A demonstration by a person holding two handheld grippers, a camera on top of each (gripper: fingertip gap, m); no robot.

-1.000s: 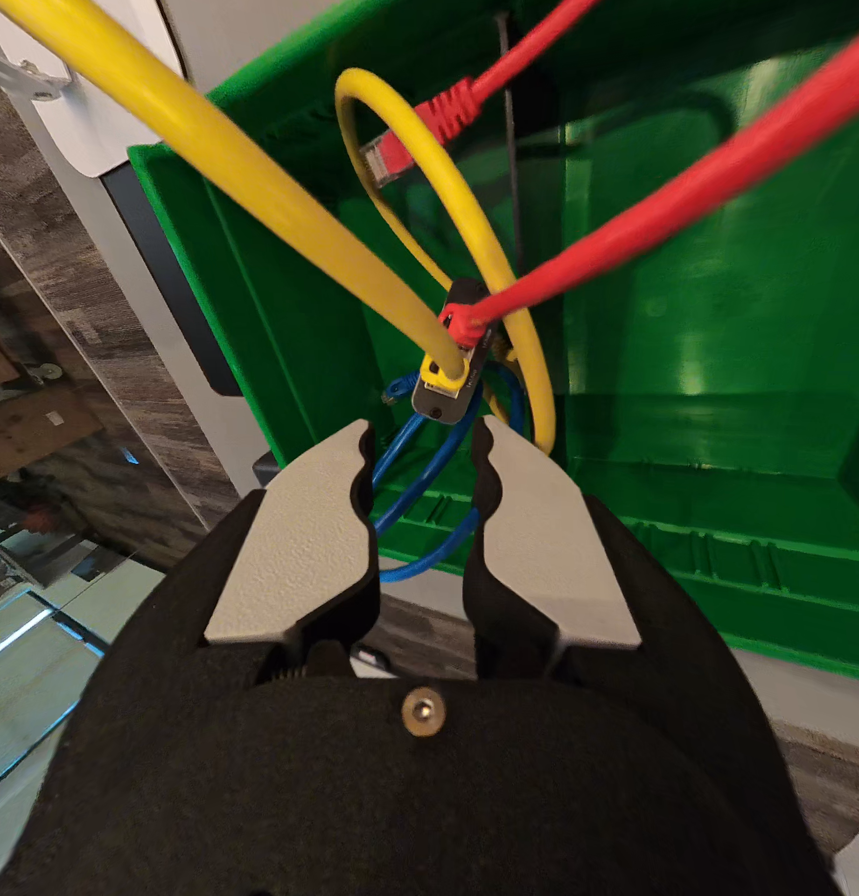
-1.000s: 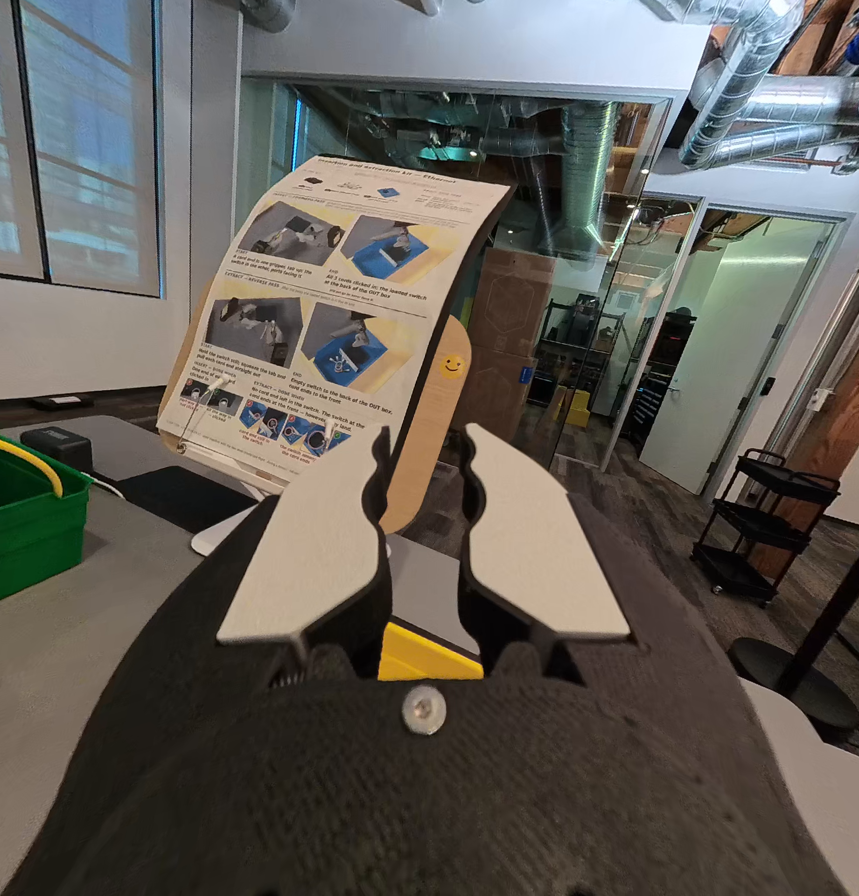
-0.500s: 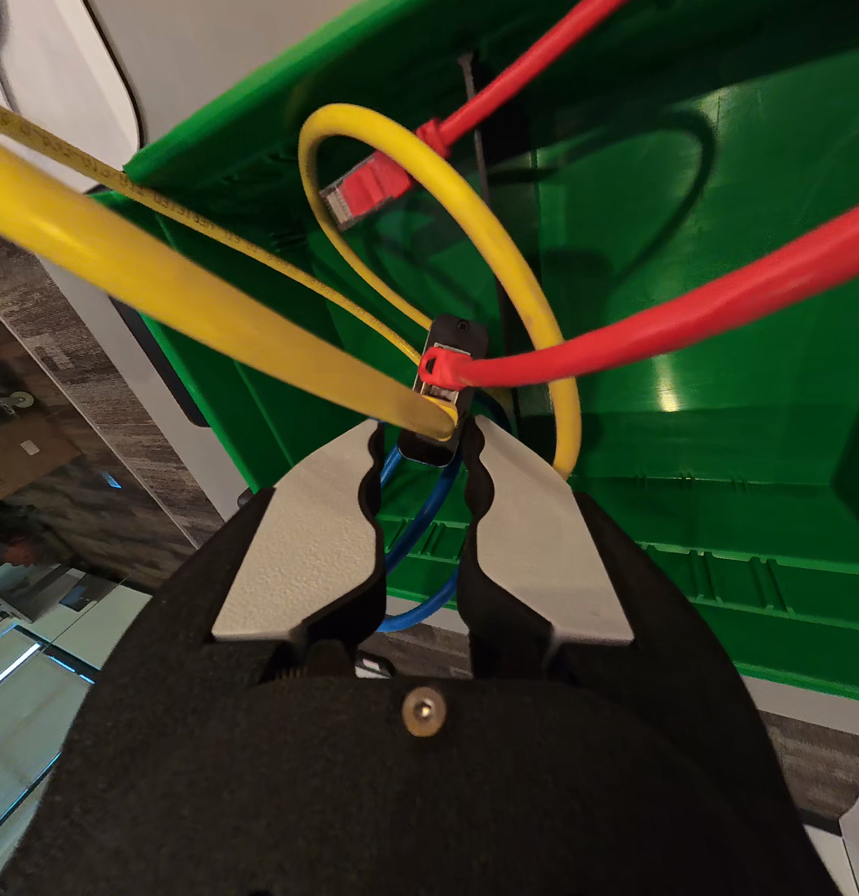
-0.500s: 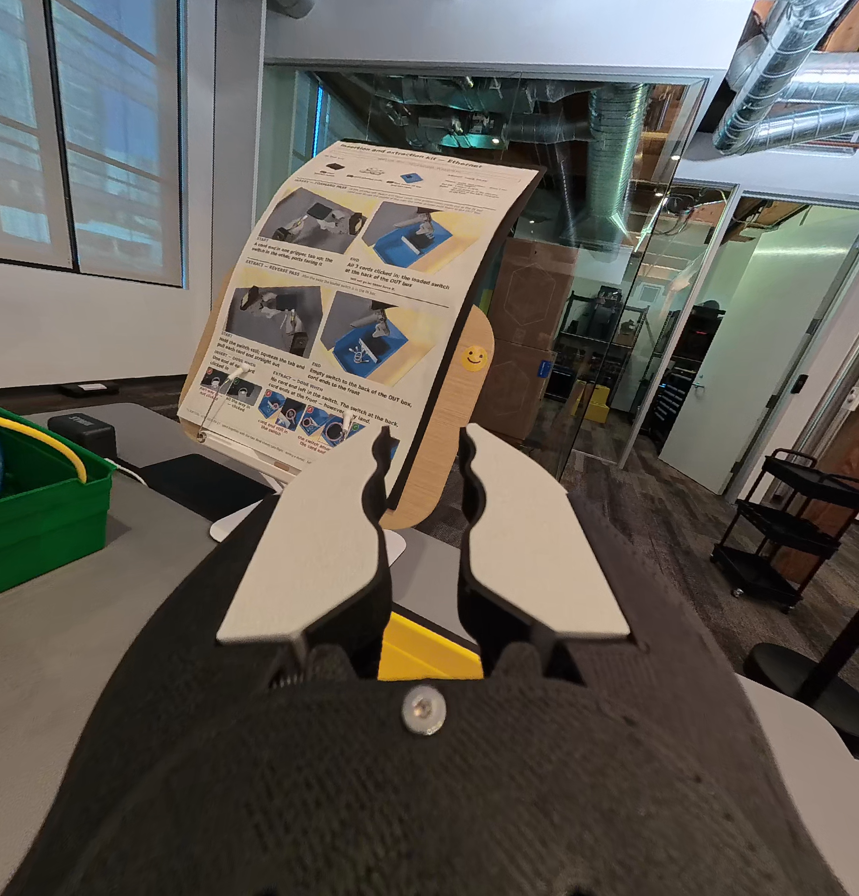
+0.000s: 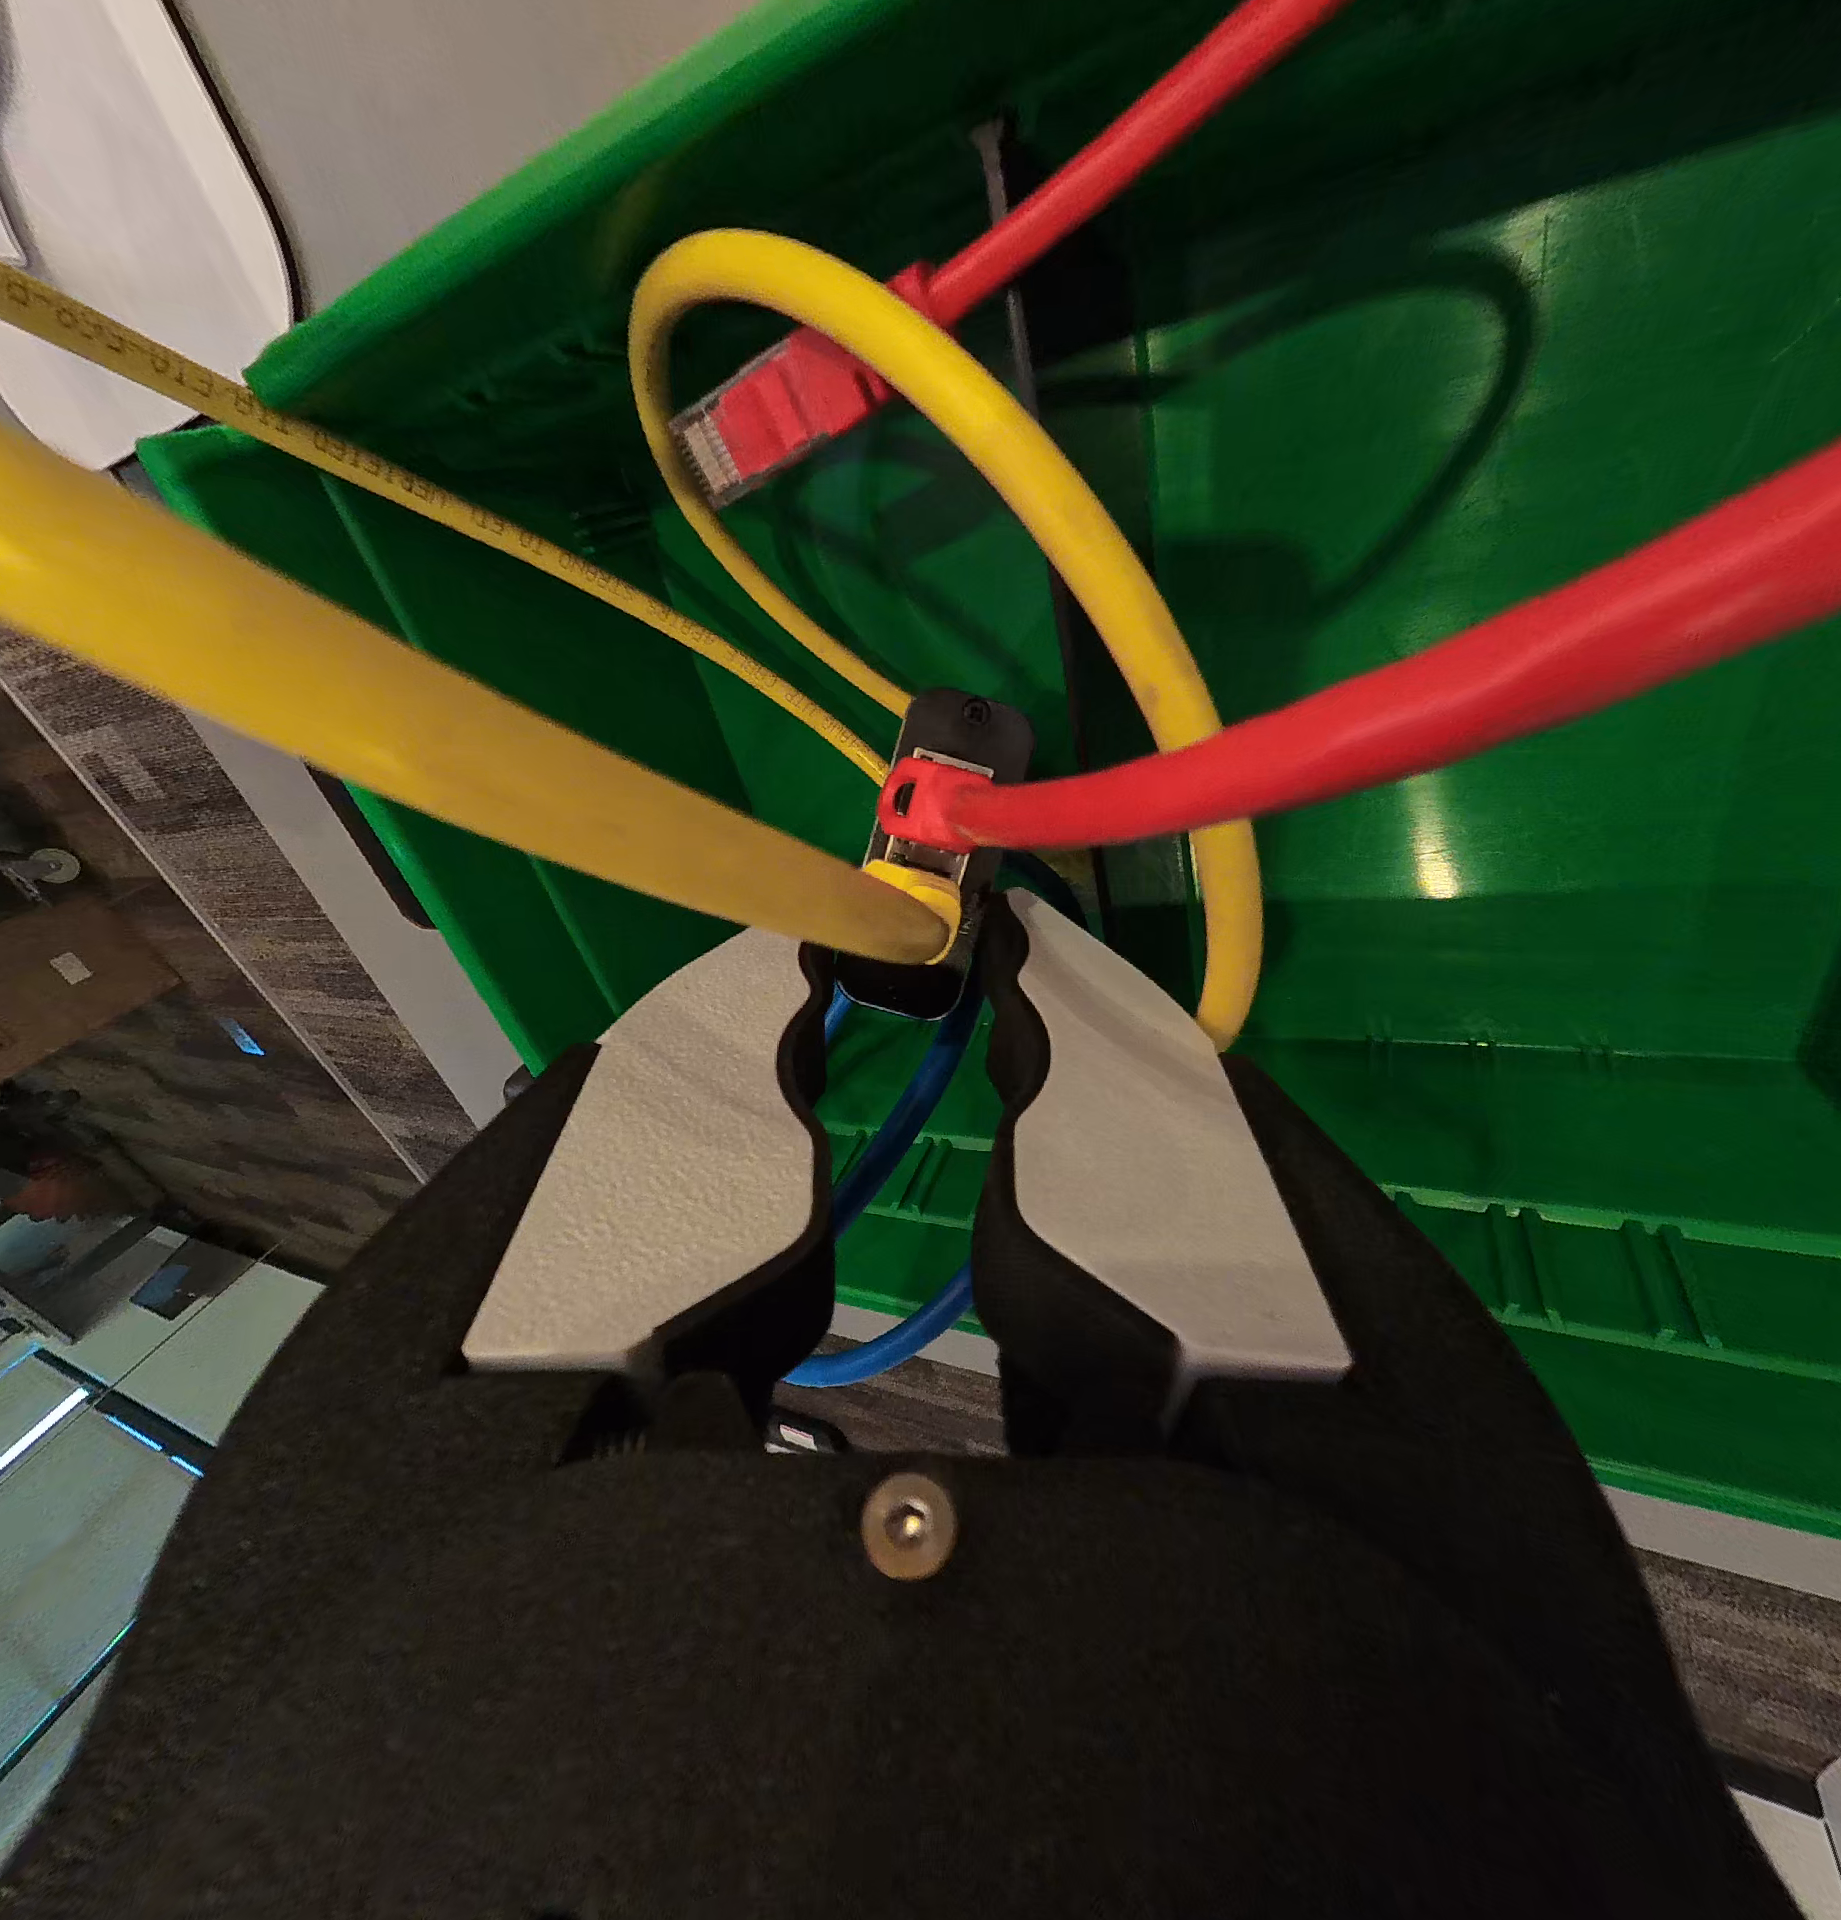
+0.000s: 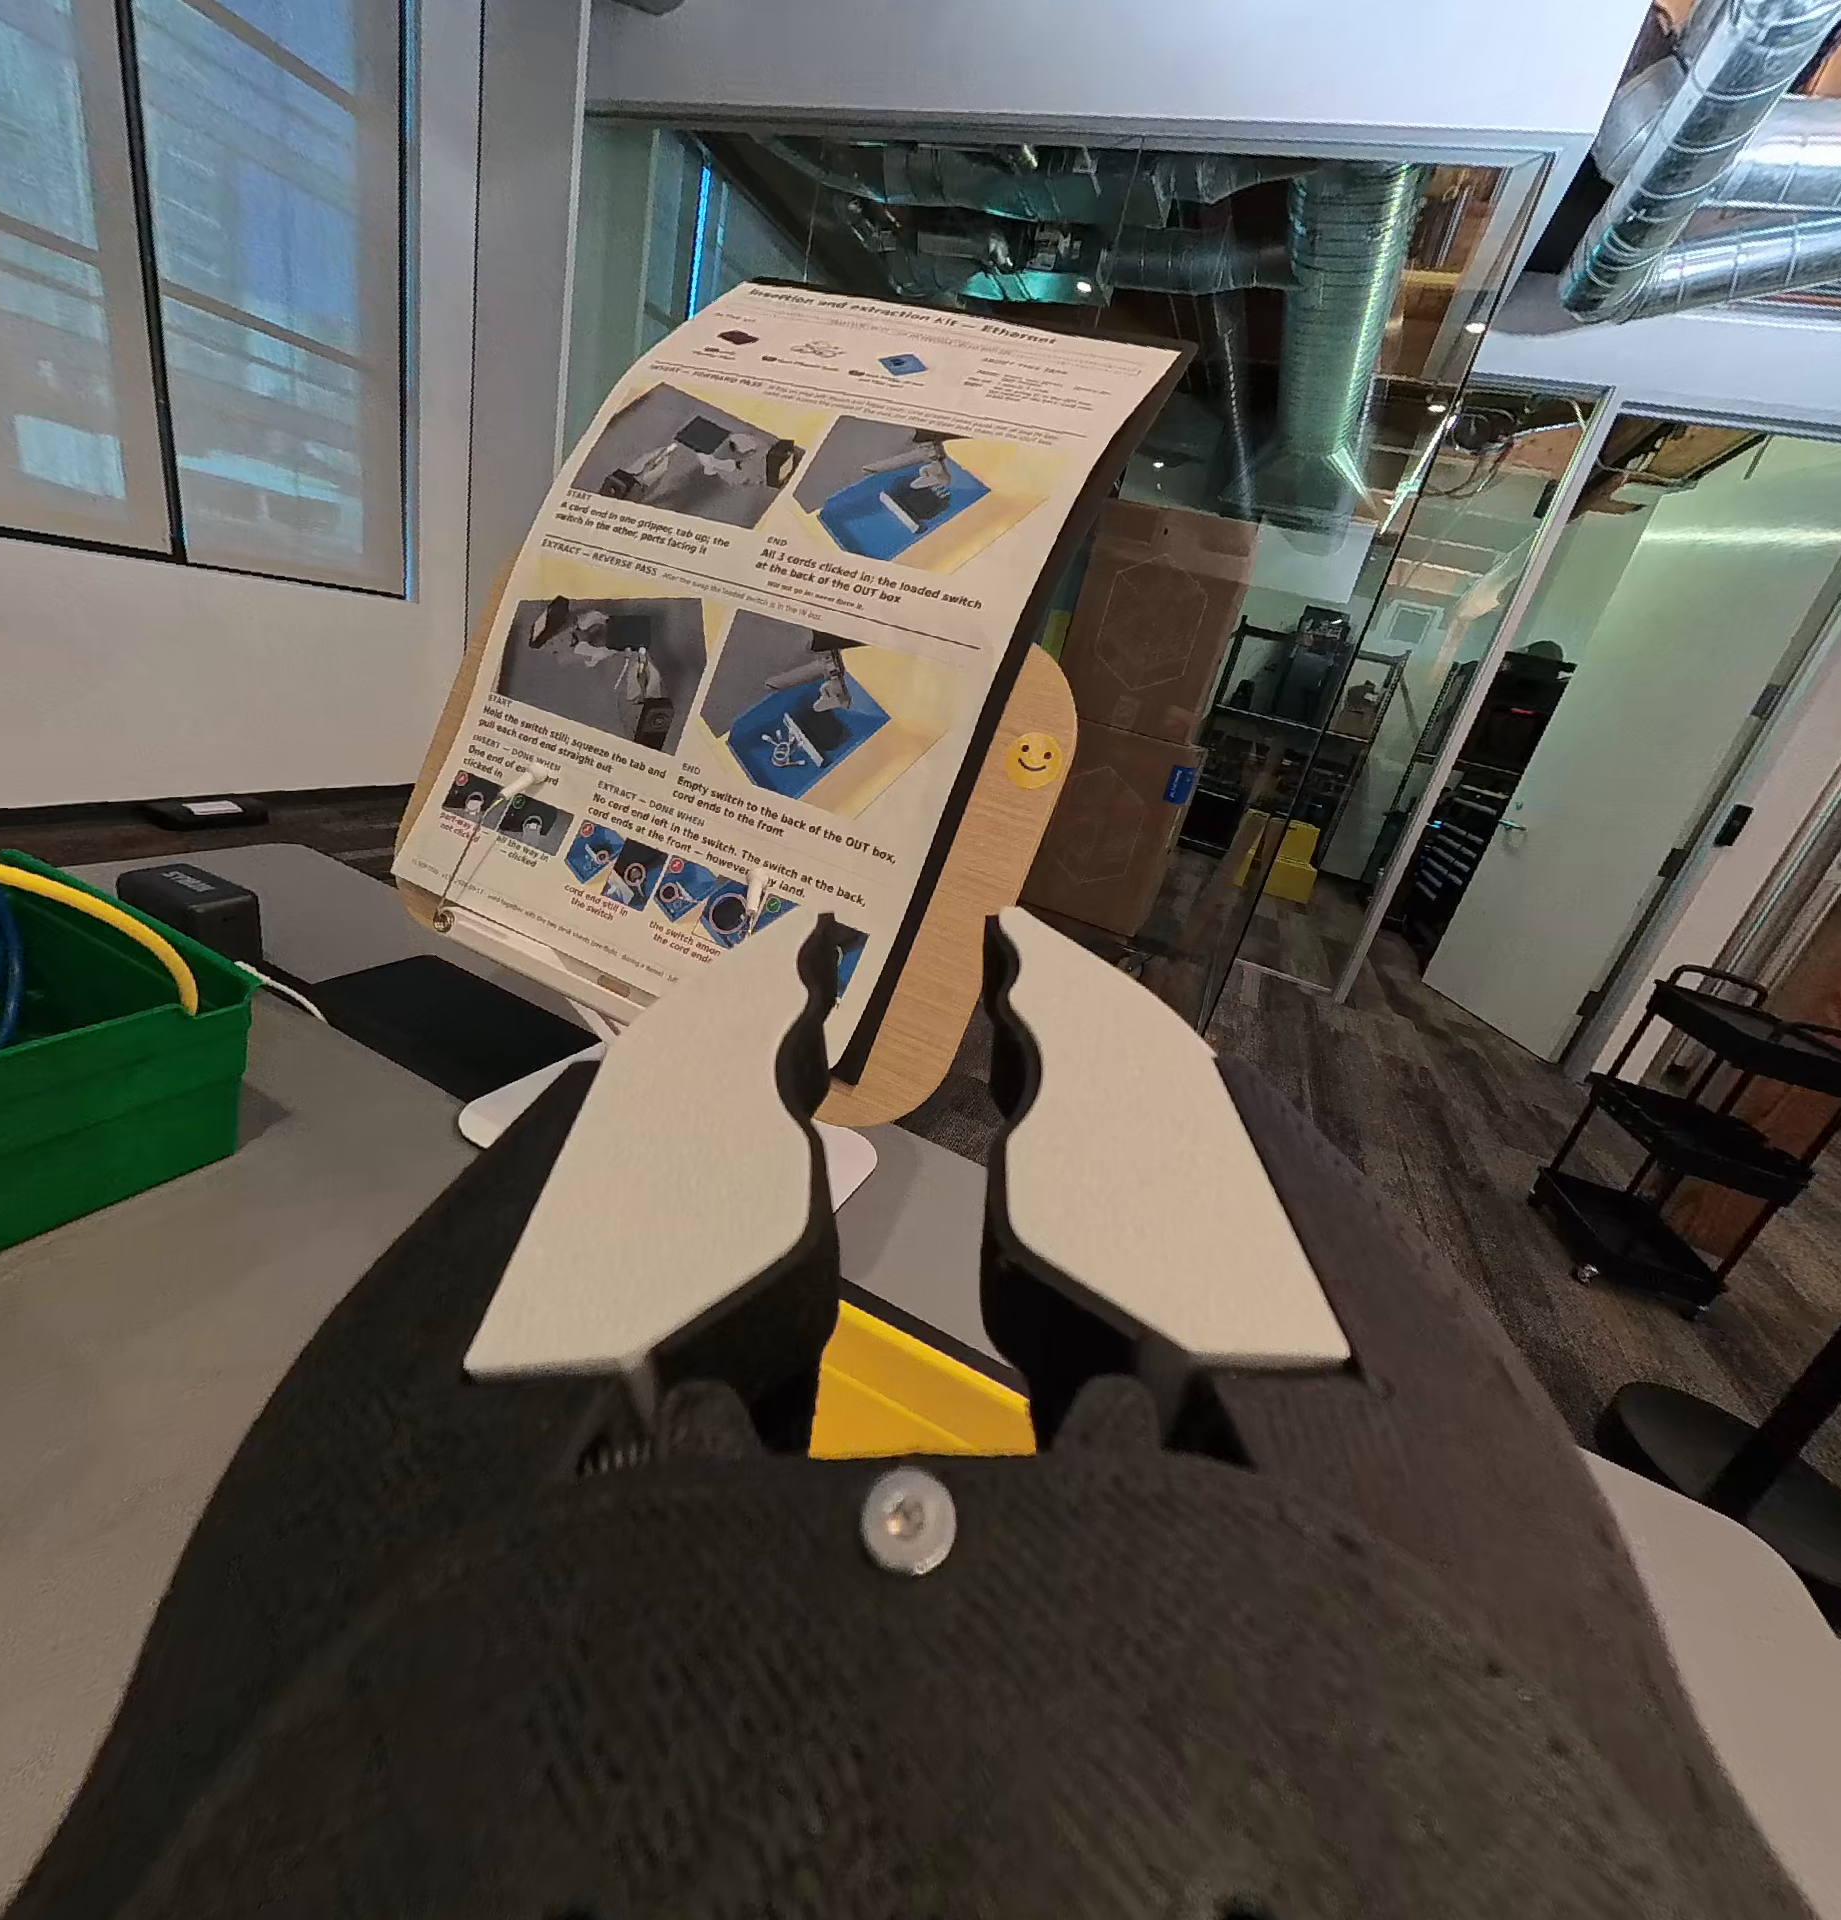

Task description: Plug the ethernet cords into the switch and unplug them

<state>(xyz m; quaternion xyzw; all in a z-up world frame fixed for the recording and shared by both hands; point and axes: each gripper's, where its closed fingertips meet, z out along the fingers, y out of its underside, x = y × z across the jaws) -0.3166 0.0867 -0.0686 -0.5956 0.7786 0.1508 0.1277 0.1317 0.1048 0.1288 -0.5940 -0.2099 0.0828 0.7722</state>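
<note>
In the left wrist view a small black switch (image 5: 966, 727) stands end-on inside a green bin (image 5: 1518, 935). A red cord (image 5: 1415, 707) and a yellow cord (image 5: 376, 696) are plugged into its ports. The red cord's other plug (image 5: 765, 421) hangs loose above. A blue cord (image 5: 895, 1174) lies under the switch. My left gripper (image 5: 903, 951) grips the switch's near end between its fingertips. My right gripper (image 6: 903, 935) is slightly open and empty, held above the grey table (image 6: 168, 1403), away from the bin (image 6: 95, 1122).
A curved instruction sheet on a stand (image 6: 791, 623) is straight ahead of the right gripper. A black box (image 6: 194, 899) sits behind the bin. A yellow object (image 6: 916, 1392) lies below the right gripper. A black cart (image 6: 1716, 1122) stands on the floor at right. Tip to tip, the grippers are about 50 centimeters apart.
My left gripper moved forward into the bin, narrowed and closed around the switch's near end. The right gripper's view swung slightly left, so more of the green bin shows.
</note>
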